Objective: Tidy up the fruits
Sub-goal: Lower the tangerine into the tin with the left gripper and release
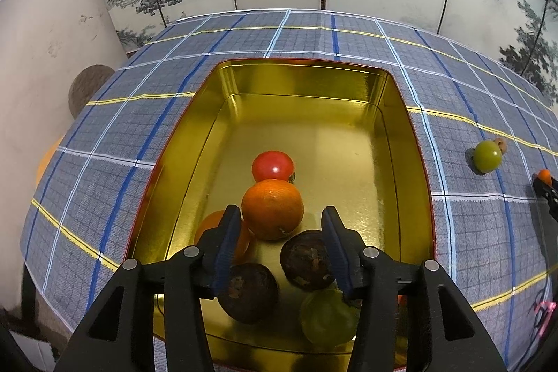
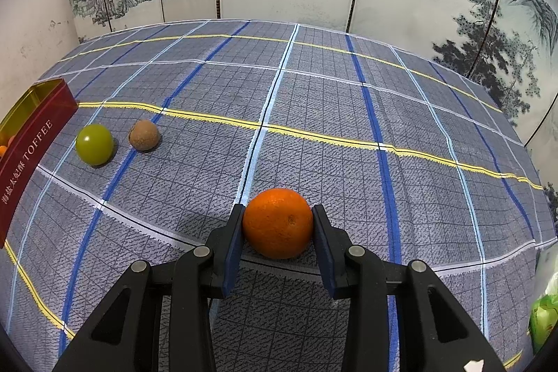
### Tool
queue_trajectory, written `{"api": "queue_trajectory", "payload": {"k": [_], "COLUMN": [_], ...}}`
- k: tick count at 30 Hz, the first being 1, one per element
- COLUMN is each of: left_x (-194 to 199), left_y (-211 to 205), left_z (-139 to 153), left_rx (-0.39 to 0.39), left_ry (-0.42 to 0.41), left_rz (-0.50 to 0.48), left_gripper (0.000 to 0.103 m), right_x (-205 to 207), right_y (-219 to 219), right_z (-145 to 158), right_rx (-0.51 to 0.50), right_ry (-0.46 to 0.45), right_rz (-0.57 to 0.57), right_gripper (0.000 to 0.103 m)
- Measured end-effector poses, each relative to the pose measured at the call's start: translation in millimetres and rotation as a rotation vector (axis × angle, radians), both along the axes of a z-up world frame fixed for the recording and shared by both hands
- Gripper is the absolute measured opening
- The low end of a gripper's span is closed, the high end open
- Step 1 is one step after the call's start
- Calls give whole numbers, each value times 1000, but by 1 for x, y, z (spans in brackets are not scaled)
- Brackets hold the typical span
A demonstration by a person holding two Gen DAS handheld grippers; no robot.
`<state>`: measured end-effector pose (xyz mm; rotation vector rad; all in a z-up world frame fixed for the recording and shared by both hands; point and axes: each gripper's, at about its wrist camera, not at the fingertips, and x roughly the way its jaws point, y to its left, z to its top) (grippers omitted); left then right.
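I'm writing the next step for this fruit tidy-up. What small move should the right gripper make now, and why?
Probably lift the orange off the cloth: the right gripper has its pads against both sides, so it looks gripped. The gold tin, already holding fruit, sits to its left as the likely destination.

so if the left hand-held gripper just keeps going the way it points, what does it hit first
Probably the dark brown fruit lying in the gold tin, just ahead between the left hand-held gripper fingers. The orange sits beyond it, though depth is unclear.

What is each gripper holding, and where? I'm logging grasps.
The right gripper holds an orange by its two sides. The left gripper holds nothing; it is open over the tin.
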<state>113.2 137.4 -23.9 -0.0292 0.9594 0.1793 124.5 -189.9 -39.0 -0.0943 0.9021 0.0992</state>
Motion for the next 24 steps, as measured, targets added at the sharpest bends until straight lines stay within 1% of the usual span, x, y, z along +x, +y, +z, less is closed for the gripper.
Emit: {"api": "queue_trajectory", "payload": {"k": [5,16,20,23,24], "left_x": [0,-7,-12,-15,-16], "left_y": [-3,-6,-9,-9,-10], "left_z": [0,3,8,10,11], "left_rx": [7,15,32,37,39], "left_ry": [-3,-23,-39,-50,-54], "left_rz": [-3,-16,-21,-23,-23], "left_gripper": [51,57,57,60,62], "right_x": [0,-2,-3,-4,-4], "right_y": [0,0,-1,1,1], "right_z": [0,2,4,5,4], "right_rx": [-1,-10,-19,-24,-25], "right_ry": [0,-4,-12,-21,-21], "right_rz": [0,-2,-1,1,3], "right_gripper": [35,35,35,35,35]}}
